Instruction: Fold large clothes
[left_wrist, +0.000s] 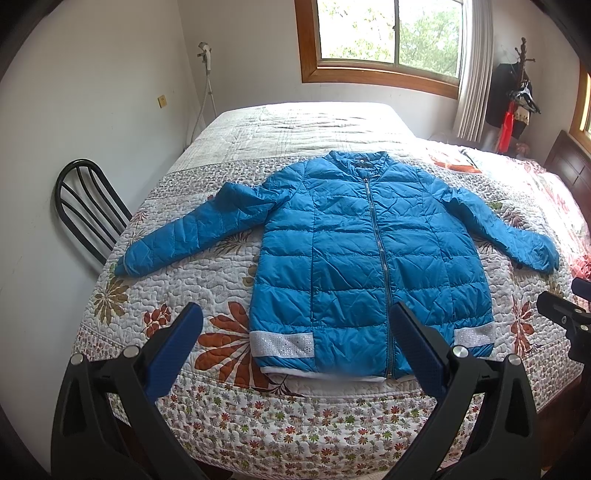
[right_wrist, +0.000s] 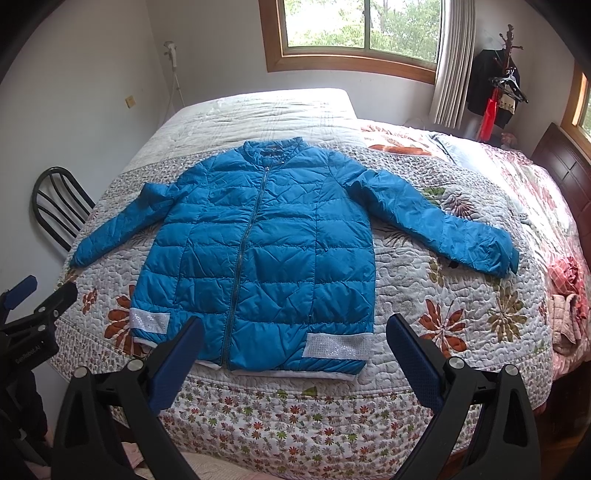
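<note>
Left wrist view: blue puffer jacket lies flat, face up and zipped, on the floral quilt, hem toward me near the bed's edge, collar away, both sleeves spread outward. My left gripper hovers over the hem with jaws wide, holding nothing. Right wrist view confirms the same for my right gripper: jaws wide, empty, above the hem's right portion. Folding not yet begun. Judgement on handling: quilted down-type shell, so probably light, soft and springy; the smooth fabric looks slippery and may slide off the pads or puff back open after a fold. Best holds, I think: each sleeve near the cuff, left sleeve for my left tool, right sleeve for my right, pinching both layers, then drawing them across the chest. Hem corners at the white sequinned bands should suit the final fold.
</note>
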